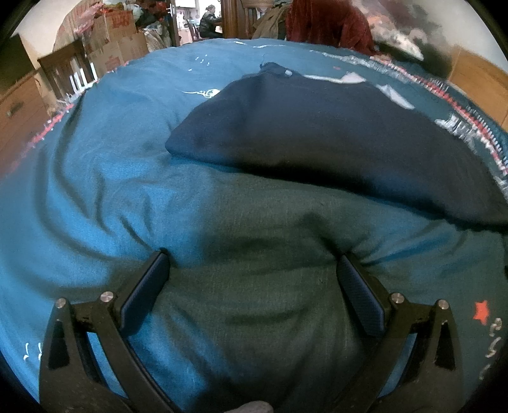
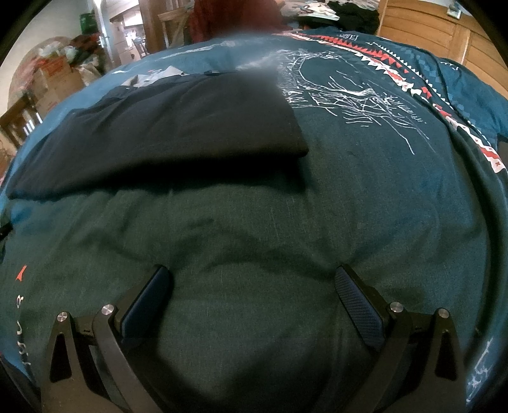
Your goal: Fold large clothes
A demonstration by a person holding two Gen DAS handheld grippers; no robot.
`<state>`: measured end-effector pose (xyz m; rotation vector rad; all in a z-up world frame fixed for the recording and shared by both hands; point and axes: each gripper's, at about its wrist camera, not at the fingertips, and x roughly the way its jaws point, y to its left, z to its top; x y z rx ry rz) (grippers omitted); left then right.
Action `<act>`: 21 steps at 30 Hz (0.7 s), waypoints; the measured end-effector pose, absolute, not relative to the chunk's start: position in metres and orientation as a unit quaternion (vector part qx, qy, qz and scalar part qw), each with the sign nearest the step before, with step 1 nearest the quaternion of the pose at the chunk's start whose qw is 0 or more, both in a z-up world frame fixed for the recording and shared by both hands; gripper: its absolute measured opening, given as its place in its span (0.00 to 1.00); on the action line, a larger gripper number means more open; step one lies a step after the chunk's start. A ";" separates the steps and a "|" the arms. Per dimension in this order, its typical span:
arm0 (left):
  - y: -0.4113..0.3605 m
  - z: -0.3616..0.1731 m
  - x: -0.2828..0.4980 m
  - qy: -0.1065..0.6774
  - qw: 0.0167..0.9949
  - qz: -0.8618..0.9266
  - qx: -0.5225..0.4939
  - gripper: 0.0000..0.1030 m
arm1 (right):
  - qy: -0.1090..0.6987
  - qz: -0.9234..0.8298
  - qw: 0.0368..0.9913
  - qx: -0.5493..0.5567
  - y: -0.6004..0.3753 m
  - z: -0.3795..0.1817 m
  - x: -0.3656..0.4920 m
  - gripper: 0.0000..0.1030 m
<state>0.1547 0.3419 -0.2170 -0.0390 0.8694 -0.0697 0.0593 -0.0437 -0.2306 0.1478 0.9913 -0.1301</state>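
Note:
A dark navy garment (image 1: 317,133) lies folded on a teal bed cover (image 1: 95,178), ahead of my left gripper (image 1: 252,257). Its near edge curves across the upper middle of the left wrist view. My left gripper stands open, its fingers pressed onto the teal cover with only cover between them, short of the garment. In the right wrist view the same navy garment (image 2: 174,127) sits ahead and to the left, its right corner near the middle. My right gripper (image 2: 252,270) is open too, resting on the teal cover (image 2: 365,190) just below the garment's edge.
The cover carries white line drawings (image 2: 349,92) and a red-and-white patterned band (image 2: 412,79) at the right. Cardboard boxes (image 1: 117,41) and a wooden dresser (image 1: 22,104) stand at the left, wooden cabinets (image 2: 444,35) at the far right. A person in a dark red top (image 1: 324,22) is behind the bed.

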 end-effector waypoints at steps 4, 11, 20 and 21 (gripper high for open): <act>0.376 -0.200 0.142 0.402 0.897 -0.087 -0.159 0.87 | 0.477 -0.056 0.875 0.068 -0.042 -0.230 0.060 1.00; 0.395 -0.200 0.181 0.398 0.865 -0.132 -0.277 0.66 | 0.479 -0.050 0.875 0.061 -0.040 -0.230 0.065 1.00; 0.386 -0.211 0.231 0.394 0.858 -0.099 -0.315 0.62 | 0.478 -0.050 0.875 0.062 -0.044 -0.229 0.065 1.00; 0.382 -0.211 0.234 0.392 0.860 -0.097 -0.312 0.62 | 0.478 -0.050 0.875 0.062 -0.043 -0.229 0.065 1.00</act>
